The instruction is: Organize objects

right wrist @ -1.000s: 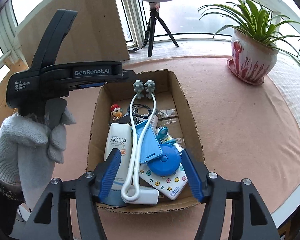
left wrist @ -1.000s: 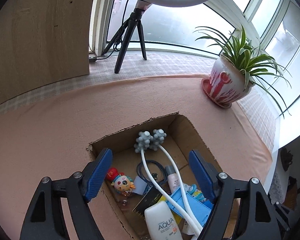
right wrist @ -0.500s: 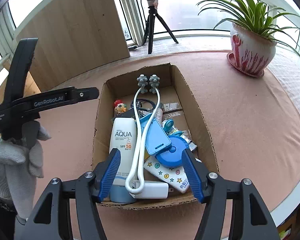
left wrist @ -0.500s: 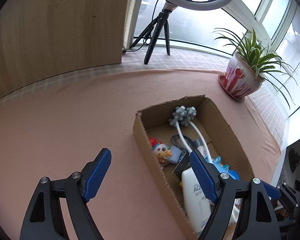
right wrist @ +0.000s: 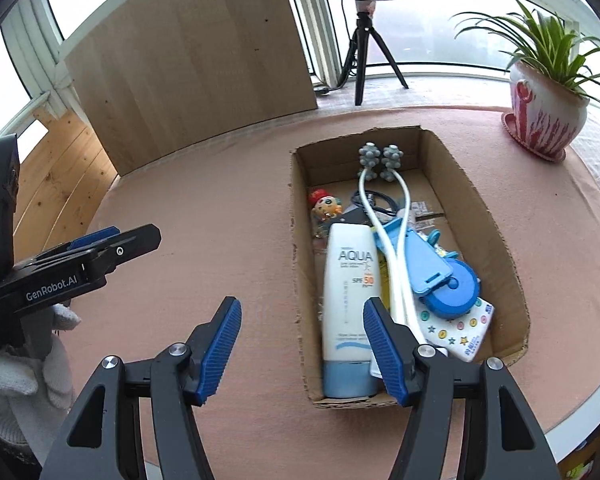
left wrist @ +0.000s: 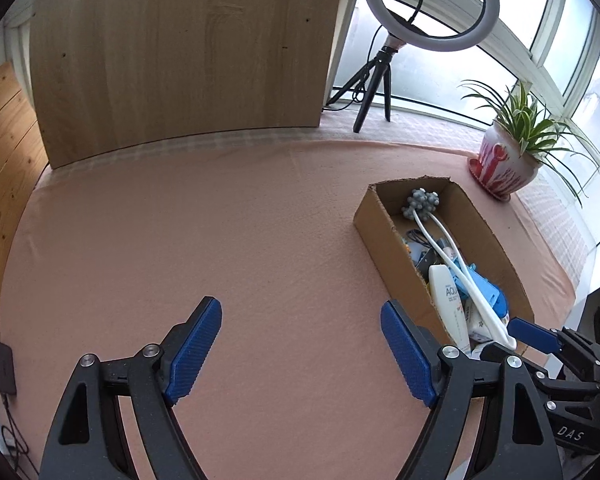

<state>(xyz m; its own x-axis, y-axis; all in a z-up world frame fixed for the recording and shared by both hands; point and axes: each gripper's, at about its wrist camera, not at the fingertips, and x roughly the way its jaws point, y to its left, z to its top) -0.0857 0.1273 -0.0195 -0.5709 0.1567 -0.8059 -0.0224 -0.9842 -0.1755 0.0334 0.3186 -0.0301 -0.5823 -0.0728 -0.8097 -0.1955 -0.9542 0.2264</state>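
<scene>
Left gripper point(left wrist: 300, 344): fingers spread wide, nothing between them, hanging over bare pink cloth well to the left of the box.
Right gripper point(right wrist: 302, 344): fingers spread apart and empty, above the near left corner of the box; its right finger overlaps the bottom of the sunscreen tube in this view.
Cardboard box point(right wrist: 496, 240): open-topped, sitting on the right part of the worktop point(left wrist: 180, 240), which is covered in pink cloth.
Sunscreen tube point(right wrist: 350, 308): white with a light blue cap, lying along the left side inside the box, cap toward the near wall.
Massager point(right wrist: 384, 200): two white stems with grey knobbed heads at the far end of the box, lying across the other things.
Blue toy point(right wrist: 440, 276): in the middle of the box, partly under the white stems.
Small doll point(right wrist: 326, 204): red-capped, near the far left inside corner.
Potted plant point(right wrist: 544, 108): on the worktop beyond the box, apart from it.
Ring light point(left wrist: 430, 4): on a tripod by the window.
Gloved hand point(right wrist: 24, 368): white glove, holding the left gripper's handle.
</scene>
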